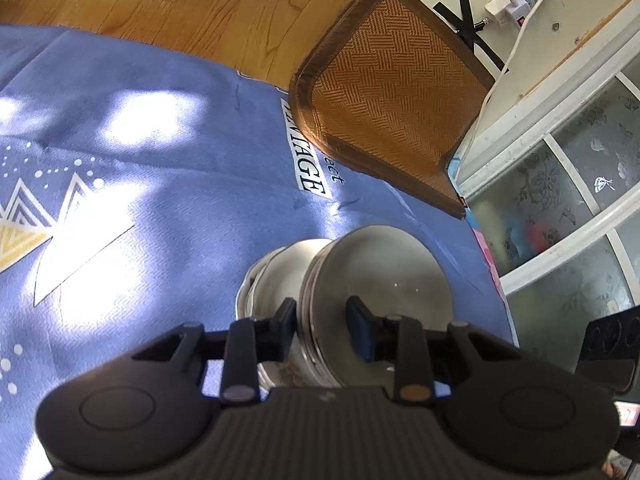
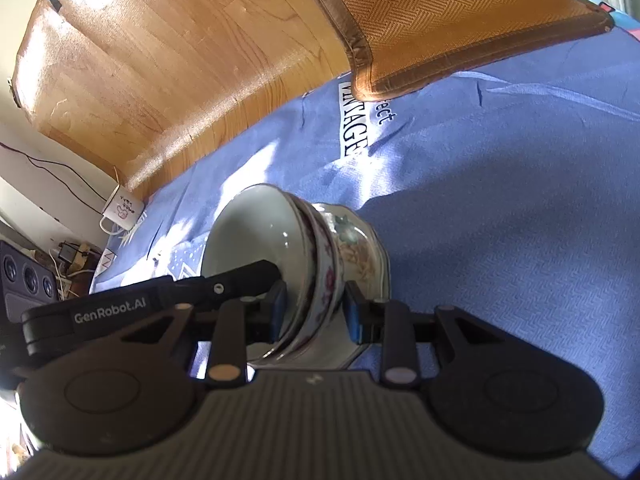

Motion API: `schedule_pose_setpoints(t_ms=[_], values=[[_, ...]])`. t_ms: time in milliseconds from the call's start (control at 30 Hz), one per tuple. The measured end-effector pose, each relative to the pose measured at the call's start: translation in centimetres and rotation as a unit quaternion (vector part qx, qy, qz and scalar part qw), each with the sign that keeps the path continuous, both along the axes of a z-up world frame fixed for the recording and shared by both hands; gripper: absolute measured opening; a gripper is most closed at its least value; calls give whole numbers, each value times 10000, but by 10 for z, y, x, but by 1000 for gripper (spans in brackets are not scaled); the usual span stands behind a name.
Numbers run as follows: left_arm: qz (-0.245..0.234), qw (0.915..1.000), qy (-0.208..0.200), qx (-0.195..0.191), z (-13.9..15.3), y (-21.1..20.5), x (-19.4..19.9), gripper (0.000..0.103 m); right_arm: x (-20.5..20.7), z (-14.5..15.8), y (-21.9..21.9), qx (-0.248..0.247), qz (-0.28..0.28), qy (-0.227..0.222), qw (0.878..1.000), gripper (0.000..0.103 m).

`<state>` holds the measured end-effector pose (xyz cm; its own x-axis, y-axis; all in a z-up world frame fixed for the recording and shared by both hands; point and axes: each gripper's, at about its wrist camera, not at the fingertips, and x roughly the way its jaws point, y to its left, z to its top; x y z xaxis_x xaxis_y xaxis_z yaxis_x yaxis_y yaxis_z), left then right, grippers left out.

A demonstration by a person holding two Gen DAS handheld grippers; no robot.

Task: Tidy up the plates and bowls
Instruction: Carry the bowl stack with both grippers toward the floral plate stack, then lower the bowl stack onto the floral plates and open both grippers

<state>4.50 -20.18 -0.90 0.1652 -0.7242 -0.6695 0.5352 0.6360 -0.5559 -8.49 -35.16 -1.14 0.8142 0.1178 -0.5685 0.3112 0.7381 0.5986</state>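
Left wrist view: a stack of nested bowls (image 1: 348,304) sits between both grippers on a blue cloth (image 1: 160,168), just this side of a woven brown mat (image 1: 384,80). The left gripper (image 1: 326,326) straddles one rim of the stack — one finger inside the top bowl, the other outside it — with the jaws narrowly parted and pinching the rims. In the right wrist view the stack appears tilted. The right gripper (image 2: 316,308) straddles the opposite rim the same way, its blue pads (image 2: 357,316) close against the flowered walls; whether they press or have just let go I cannot tell. Both hands are equally near, gripping from opposite sides — any lift or set-down likely depends on moving them together.
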Motion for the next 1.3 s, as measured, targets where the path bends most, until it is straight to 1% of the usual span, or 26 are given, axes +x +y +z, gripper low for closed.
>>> schedule_pose_setpoints(t_ms=[133,200,367,433,467,567,667,733,1067,1100,1300], values=[[12,9999,-157,3,5,3,-1,27,-5,9,0,-309,-105,-171,9993,40],[32,9998,-191,-19,7,5,0,29,-8,15,-1,-445,-137,-287,9985,40],[56,9997,-227,-66,10,8,1,29,-12,23,-4,-676,-253,-480,9962,40],[67,9996,-270,-66,12,8,0,29,-11,22,-6,-622,-237,-476,9966,39],[73,9995,-284,-66,13,8,-1,29,-9,21,-7,-557,-221,-435,9973,38],[83,9995,-298,-57,14,9,-2,29,-8,19,-5,-592,-236,-388,9972,34],[100,9995,-306,-48,14,9,-2,29,-8,15,-6,-411,-230,-329,9984,32],[109,9995,-297,-52,14,11,-2,29,-9,14,-6,-374,-243,-322,9985,29],[152,9992,-359,-34,17,11,-3,29,-8,13,-5,-322,-221,-345,9986,29],[164,9990,-426,-34,19,12,-4,29,-8,14,-5,-324,-217,-352,9986,31],[182,9965,-805,-109,35,21,-10,30,-19,22,1,-586,-299,-568,9962,31]])
